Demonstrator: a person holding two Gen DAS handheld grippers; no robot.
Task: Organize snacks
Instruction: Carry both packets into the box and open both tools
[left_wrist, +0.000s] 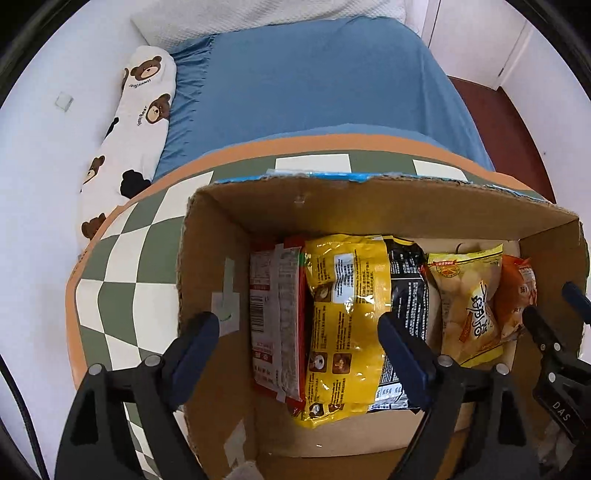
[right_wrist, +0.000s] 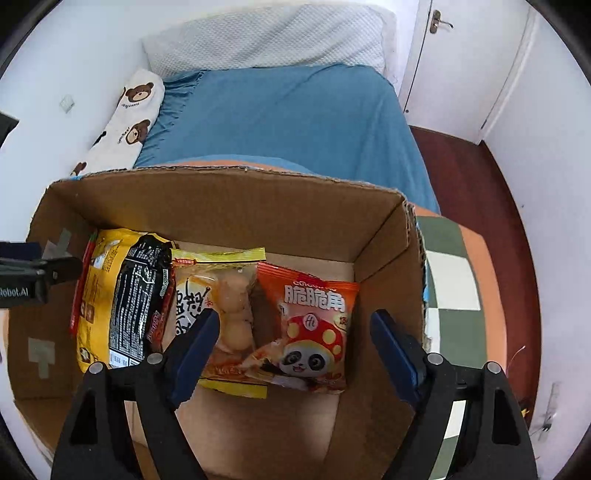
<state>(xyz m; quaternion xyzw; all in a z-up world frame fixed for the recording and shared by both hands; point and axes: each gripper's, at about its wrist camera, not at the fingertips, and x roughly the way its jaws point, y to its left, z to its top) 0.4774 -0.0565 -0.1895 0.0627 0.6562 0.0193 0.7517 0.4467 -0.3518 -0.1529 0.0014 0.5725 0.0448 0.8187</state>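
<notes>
An open cardboard box (left_wrist: 369, 210) holds several snack packets lying side by side. From left to right they are a red-and-white packet (left_wrist: 275, 317), a yellow packet (left_wrist: 347, 321), a black packet (left_wrist: 408, 291), a clear yellow-rimmed bag (left_wrist: 469, 306) and an orange packet (left_wrist: 517, 295). My left gripper (left_wrist: 299, 332) hangs open over the left packets, its pads pressing on nothing. My right gripper (right_wrist: 295, 332) is open above the orange panda packet (right_wrist: 310, 332) and the clear bag (right_wrist: 225, 321), pads apart from both. Each gripper shows at the other view's edge.
The box (right_wrist: 229, 206) stands on a green-and-white checkered board with an orange rim (left_wrist: 110, 266), which rests on a bed with a blue sheet (left_wrist: 314, 81). A bear-print bolster (left_wrist: 140, 122) lies along the left wall. Dark red floor (right_wrist: 480, 192) and a white door lie to the right.
</notes>
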